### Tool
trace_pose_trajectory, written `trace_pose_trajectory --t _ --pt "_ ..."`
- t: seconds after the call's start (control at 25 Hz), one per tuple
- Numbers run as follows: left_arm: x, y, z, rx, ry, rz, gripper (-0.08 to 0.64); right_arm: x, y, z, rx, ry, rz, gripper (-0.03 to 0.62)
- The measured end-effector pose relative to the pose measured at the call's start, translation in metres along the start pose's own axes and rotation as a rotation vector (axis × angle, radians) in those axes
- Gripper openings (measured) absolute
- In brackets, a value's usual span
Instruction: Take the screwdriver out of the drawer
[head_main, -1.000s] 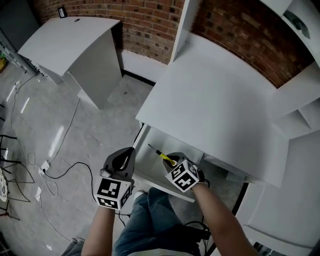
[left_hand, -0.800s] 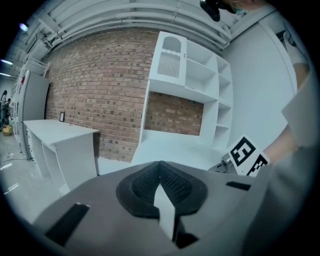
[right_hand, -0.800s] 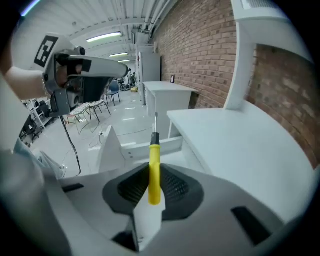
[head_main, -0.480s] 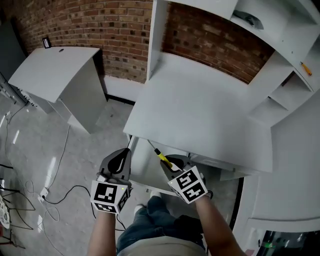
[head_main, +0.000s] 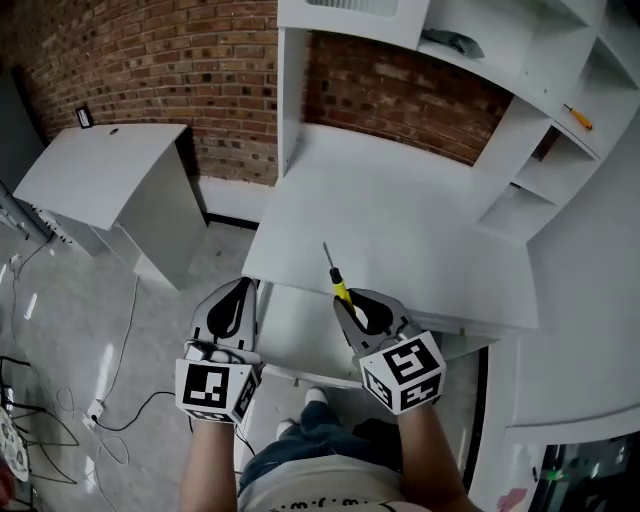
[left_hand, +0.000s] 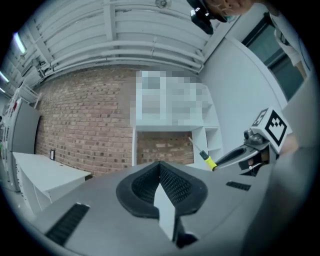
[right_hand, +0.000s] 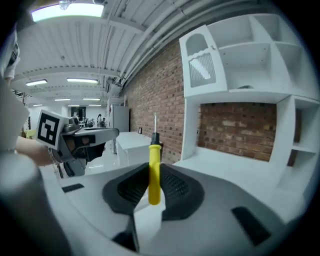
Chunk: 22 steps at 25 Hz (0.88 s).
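— Any writing worth reading?

— Only the black-and-white square markers on each gripper's cube. There is some print on the pale shirt (head_main: 330, 500) at the bottom edge of the head view, but it is too small to make out.

— How are the hands placed?

— Both forearms reach up from the bottom centre, side by side. The left gripper (head_main: 238, 300) points roughly level towards the red brick wall (head_main: 180, 60). Its black ribbed pads (left_hand: 172, 185) meet, with nothing between them.

— And the right one?

— The right gripper (head_main: 358, 305) sits just right of centre. Its jaws stand only slightly apart, pinched on the yellow handle of the slim metal-shafted screwdriver (head_main: 340, 285). In the right gripper view the screwdriver (right_hand: 154, 170) stands upright between the pads, shaft and black collar pointing up.

— Where is it relative to the drawer?

— It is out of it. The open white drawer (head_main: 300, 345) lies below the hands, and the tool's tip shows over the front edge of the white desk top (head_main: 400, 230).
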<state>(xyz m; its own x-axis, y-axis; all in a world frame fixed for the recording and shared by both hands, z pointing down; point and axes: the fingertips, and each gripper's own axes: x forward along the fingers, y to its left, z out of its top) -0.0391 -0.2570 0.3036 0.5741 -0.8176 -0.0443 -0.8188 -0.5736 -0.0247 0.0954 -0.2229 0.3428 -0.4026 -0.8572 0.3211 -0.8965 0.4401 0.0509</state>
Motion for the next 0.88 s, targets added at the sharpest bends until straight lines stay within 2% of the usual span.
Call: trace_pose_trajectory --t 0.12,0.36,0.52,0.76,0.88 --pt "-0.006 -0.004 0.022 0.009 -0.056 -0.013 0.012 -0.015 0.000 0.022 -0.008 -0.077 -0.042 0.074" --pt "-0.008 -0.011 0.048 0.034 -0.104 -0.033 0.012 -0.041 -0.002 0.055 -0.047 -0.194 -0.139 0.074" --pt "-0.005 -0.018 0.056 0.044 -0.126 -0.046 0.012 -0.055 -0.012 0.062 -0.054 -0.227 -0.201 0.072" --pt "-0.002 -0.022 0.057 0.039 -0.132 -0.054 0.012 -0.062 -0.015 0.067 -0.137 -0.253 -0.244 0.072" --pt "0.000 -0.022 0.060 0.043 -0.137 -0.059 0.012 -0.063 -0.019 0.068 -0.140 -0.259 -0.259 0.072"
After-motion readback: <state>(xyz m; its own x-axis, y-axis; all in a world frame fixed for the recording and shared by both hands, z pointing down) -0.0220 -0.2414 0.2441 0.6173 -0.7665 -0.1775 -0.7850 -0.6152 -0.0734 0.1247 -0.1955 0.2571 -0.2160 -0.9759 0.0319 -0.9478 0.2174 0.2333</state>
